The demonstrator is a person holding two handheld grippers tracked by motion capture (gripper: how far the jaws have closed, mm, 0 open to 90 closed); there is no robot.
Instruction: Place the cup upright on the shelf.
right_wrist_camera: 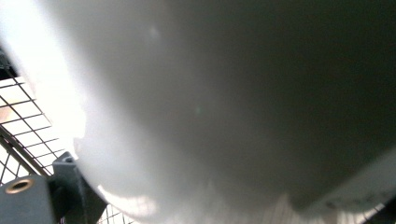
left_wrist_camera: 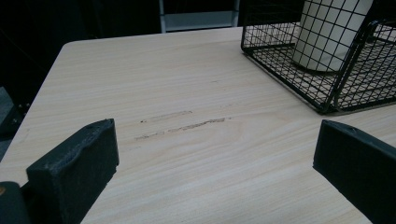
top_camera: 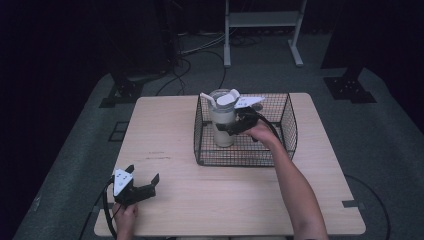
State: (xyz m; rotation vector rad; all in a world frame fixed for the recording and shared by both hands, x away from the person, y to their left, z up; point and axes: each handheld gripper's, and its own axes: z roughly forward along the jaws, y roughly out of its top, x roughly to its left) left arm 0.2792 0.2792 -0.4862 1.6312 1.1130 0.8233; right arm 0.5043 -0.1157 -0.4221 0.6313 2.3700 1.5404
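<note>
We are clamping the right tongs (top_camera: 231,126) on the white plastic bottle (top_camera: 223,119) standing inside the black wire basket (top_camera: 280,152); our left tongs (top_camera: 144,181) are resting apart on the light wooden surface (top_camera: 220,190).

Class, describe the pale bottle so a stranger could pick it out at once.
Start at the light wooden table, then the black wire basket on its far half. Inside stands a pale cylindrical bottle with a white flip lid, clamped by the right gripper.
</note>
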